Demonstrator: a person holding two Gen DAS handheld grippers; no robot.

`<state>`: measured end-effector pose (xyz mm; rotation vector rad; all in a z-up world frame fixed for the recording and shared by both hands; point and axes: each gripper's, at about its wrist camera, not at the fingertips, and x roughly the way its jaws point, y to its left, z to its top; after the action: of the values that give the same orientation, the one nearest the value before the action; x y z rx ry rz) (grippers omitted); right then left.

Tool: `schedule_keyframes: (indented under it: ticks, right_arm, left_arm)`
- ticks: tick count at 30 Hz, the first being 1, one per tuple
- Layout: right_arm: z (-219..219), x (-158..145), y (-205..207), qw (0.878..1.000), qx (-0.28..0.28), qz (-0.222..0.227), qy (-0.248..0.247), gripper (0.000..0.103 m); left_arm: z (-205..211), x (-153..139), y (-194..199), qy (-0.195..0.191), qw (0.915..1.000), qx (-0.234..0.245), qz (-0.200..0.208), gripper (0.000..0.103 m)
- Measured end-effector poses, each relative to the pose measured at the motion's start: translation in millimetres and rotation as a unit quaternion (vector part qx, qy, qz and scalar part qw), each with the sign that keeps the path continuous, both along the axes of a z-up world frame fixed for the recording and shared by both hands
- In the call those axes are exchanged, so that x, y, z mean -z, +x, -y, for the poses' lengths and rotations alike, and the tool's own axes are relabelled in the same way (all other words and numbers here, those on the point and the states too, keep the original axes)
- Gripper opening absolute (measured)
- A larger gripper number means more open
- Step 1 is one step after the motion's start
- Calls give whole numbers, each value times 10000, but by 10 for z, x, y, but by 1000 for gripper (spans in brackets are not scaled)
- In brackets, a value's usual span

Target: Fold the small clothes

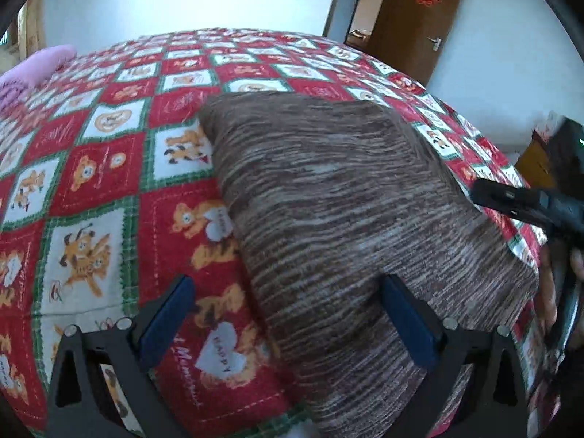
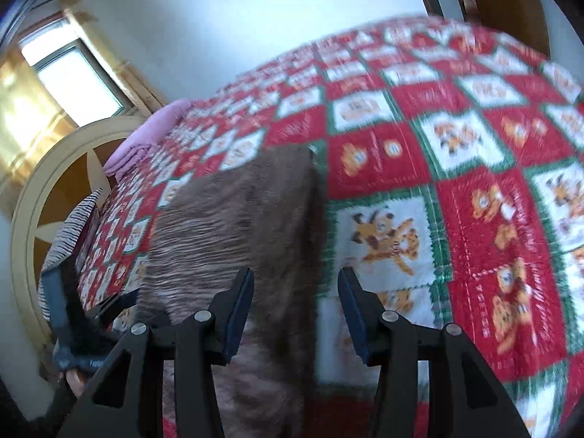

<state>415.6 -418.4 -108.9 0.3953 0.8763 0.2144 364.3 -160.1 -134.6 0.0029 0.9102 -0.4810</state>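
Observation:
A brown striped knit garment lies folded flat on the red, white and green bear-print blanket. My left gripper is open above its near left edge, one finger over the blanket, the other over the knit. In the right wrist view the garment runs away from the camera on the blanket. My right gripper is open over the garment's right edge, holding nothing. The right gripper also shows at the right edge of the left wrist view.
A pink folded cloth lies at the far left of the bed, also seen in the right wrist view. A brown door stands behind the bed. A window and round headboard are to the left.

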Motion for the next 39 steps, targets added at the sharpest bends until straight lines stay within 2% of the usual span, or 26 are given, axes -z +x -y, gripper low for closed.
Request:
schedule_keyframes:
  ticks: [3, 7, 21, 23, 25, 27, 31, 33, 35, 39]
  right_arm:
    - [128, 169, 213, 9994, 93, -166, 284, 49]
    - [208, 245, 433, 9978, 126, -149, 639, 49]
    - [-27, 310, 845, 9967, -354, -13, 729, 49]
    - [-1, 329, 854, 9957, -358, -13, 850, 46]
    - [34, 340, 835, 9952, -365, -6, 913, 29]
    - [17, 353, 816, 9943, -441, 16, 974, 22]
    - [4, 366, 790, 9944, -456, 40, 955, 22]
    - [17, 382, 793, 9939, -448, 20, 1009, 22]
    - [22, 395, 797, 9937, -438, 4, 1033, 22]
    - [15, 406, 797, 9945, -439, -5, 949, 22]
  left_arm:
    - [-7, 11, -9, 49, 10000, -6, 27, 103]
    - [-1, 24, 0, 54, 10000, 3, 35, 103]
    - [19, 42, 32, -13, 10000, 43, 20, 103]
    - [18, 43, 33, -8, 10000, 41, 23, 103]
    - [18, 43, 34, -16, 10000, 40, 20, 103]
    - [8, 36, 35, -93, 9999, 59, 4, 103]
    - [-19, 21, 46, -316, 9994, 141, -30, 102]
    - [-11, 13, 38, -343, 9992, 193, -8, 97]
    - [8, 3, 19, -380, 9988, 303, 22, 88]
    - [49, -7, 8, -351, 9986, 398, 37, 84]
